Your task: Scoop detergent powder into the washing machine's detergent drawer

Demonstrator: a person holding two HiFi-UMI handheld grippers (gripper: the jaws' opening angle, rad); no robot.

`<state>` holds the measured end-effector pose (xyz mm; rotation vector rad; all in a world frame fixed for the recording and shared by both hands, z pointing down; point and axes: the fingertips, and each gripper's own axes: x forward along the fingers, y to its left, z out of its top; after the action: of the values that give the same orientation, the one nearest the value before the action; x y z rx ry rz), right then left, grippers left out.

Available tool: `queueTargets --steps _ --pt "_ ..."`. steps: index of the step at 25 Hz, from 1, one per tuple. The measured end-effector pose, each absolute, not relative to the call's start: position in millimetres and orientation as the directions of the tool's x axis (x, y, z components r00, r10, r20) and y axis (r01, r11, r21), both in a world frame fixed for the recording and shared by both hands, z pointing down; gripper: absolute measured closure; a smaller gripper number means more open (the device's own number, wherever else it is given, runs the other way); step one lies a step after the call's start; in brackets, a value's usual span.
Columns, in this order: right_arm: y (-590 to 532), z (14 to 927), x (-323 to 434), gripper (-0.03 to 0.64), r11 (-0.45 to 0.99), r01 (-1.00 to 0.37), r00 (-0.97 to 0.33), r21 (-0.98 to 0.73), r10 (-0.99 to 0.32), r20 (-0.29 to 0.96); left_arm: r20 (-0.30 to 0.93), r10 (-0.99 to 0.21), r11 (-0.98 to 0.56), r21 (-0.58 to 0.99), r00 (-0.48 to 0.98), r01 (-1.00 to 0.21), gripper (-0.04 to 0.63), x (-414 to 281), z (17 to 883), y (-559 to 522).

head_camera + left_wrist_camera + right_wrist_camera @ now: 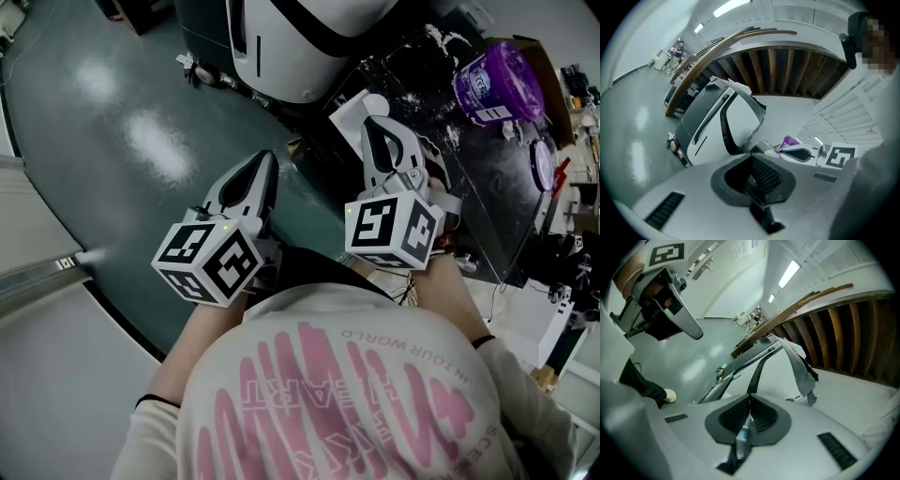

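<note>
The white washing machine [291, 47] with a dark band stands at the top of the head view. A purple detergent tub [497, 80] sits on the black table [487, 187] at the right. My left gripper [258, 169] is held over the floor in front of my chest, jaws closed together and empty. My right gripper [377, 131] is beside it at the table's near corner, also shut. A thin pale sliver shows in its seam [749, 420]; I cannot tell what it is. The left gripper view shows shut ribbed pads [761, 176] and the machine [717, 122] beyond.
White powder [417, 52] is scattered on the black table. A round lid [543, 161] lies right of the tub. A white flat piece [352, 108] lies just beyond the right gripper's tip. Glossy green floor [122, 122] spreads to the left.
</note>
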<state>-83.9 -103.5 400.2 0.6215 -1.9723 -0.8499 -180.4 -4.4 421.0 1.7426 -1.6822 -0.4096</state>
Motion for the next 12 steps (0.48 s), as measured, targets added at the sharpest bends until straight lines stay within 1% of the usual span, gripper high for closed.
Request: queueTargets --steps 6,12 --pt "-104.5 398.4 -82.9 0.615 0.617 -0.063 -0.496 0.785 -0.701 0.511 0.230 -0.967 0.066 0.652 0.113 -0.755 0.595 -177.6 421.9 -5.1" --pt "-107.7 397.3 -80.5 0.615 0.626 -0.083 -0.508 0.775 -0.696 0.508 0.230 -0.967 0.063 0.645 0.114 -0.762 0.595 -174.7 418.3 -9.7"
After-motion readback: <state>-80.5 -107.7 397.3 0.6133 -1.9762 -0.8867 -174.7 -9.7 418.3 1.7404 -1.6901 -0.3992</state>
